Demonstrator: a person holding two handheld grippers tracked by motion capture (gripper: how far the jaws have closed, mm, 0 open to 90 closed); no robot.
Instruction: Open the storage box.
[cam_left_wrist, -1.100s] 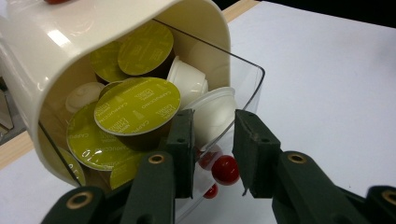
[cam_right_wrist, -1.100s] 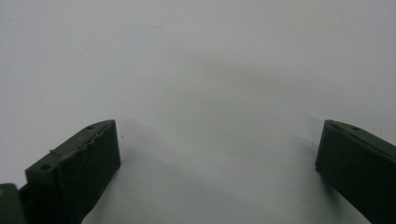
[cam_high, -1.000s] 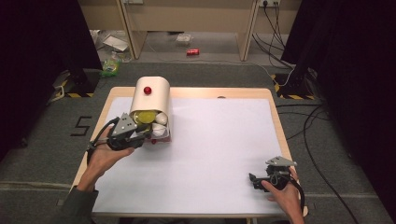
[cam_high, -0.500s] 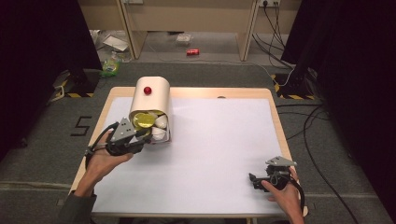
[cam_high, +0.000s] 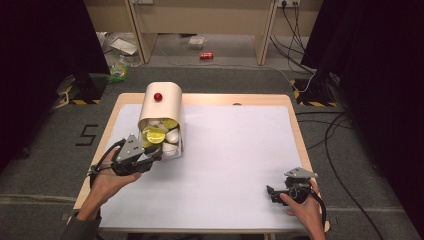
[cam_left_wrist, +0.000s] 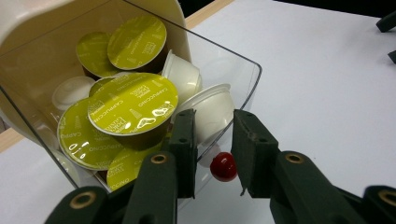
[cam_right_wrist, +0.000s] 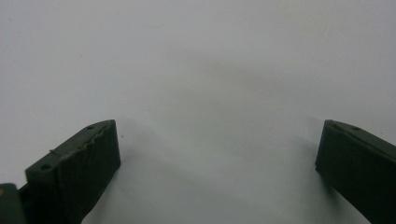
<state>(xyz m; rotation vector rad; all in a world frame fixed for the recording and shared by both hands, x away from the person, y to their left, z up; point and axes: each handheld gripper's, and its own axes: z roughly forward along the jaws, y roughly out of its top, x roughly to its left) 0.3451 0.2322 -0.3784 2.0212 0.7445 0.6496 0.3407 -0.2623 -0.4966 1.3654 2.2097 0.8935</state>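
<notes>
From above, the left gripper (cam_high: 150, 159) sits at the clear drawer (cam_high: 172, 145) pulled from a cream capsule holder (cam_high: 161, 102); the right gripper (cam_high: 272, 192) rests well apart on the white table (cam_high: 235, 150). Left gripper view: jaws slightly parted around the drawer's red knob (cam_left_wrist: 223, 166), green capsules (cam_left_wrist: 133, 105) inside. Right gripper view: jaws spread wide over bare table

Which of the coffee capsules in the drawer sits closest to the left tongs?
The white capsule lying on its side at the drawer's front edge, just beyond the left tongs; the green-lidded Cappuccino capsules sit farther left.
</notes>
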